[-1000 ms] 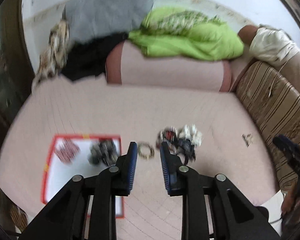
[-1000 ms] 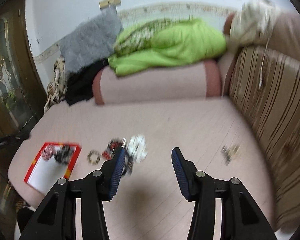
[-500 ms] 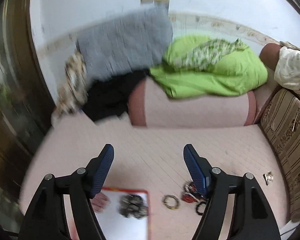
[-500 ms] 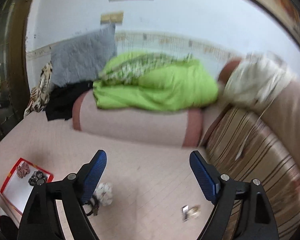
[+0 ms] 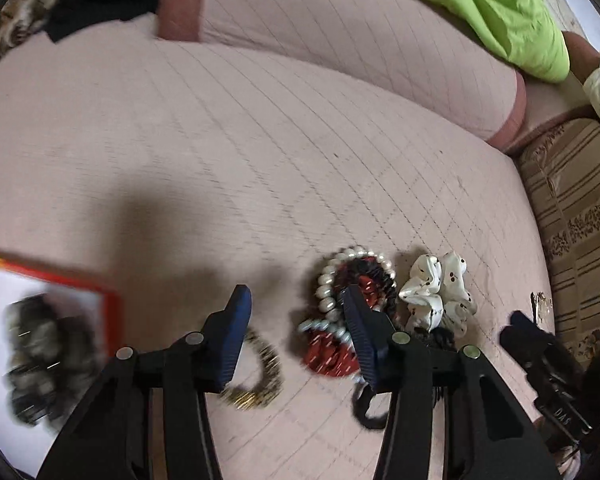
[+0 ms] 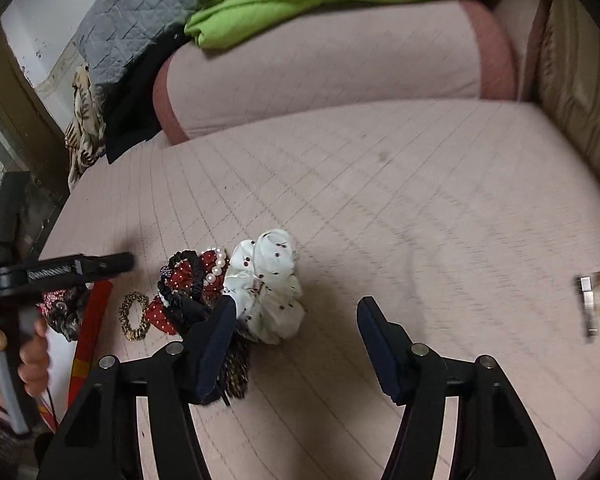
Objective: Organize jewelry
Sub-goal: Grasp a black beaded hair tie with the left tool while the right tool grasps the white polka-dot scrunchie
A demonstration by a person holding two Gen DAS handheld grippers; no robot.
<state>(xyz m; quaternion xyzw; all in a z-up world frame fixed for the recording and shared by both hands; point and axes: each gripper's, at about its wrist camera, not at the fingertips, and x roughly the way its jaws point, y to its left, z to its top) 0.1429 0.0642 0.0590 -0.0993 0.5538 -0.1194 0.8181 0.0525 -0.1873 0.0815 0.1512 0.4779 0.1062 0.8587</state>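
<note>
Left gripper (image 5: 296, 312) jaws closing, nothing between them, over pink quilted mattress (image 5: 260, 140), gold-and-black beaded bracelet (image 5: 260, 376) just below, right gripper (image 6: 296, 320) jaws closing, empty, white cherry-print scrunchie (image 6: 268, 280) touching pearl-and-red jewelry heap (image 6: 196, 276), red-rimmed white tray (image 5: 110, 300) at left

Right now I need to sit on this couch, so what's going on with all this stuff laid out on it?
A person is sorting hair ties and jewelry with a handheld gripper in each hand. The left gripper hangs over the gold-and-black bracelet beside the pearl-and-red pile, jaws closing, nothing held. The right gripper hangs near the white scrunchie, also closing and empty. Two pieces already lie in the red-edged tray; a small clip lies apart on the couch.
</note>
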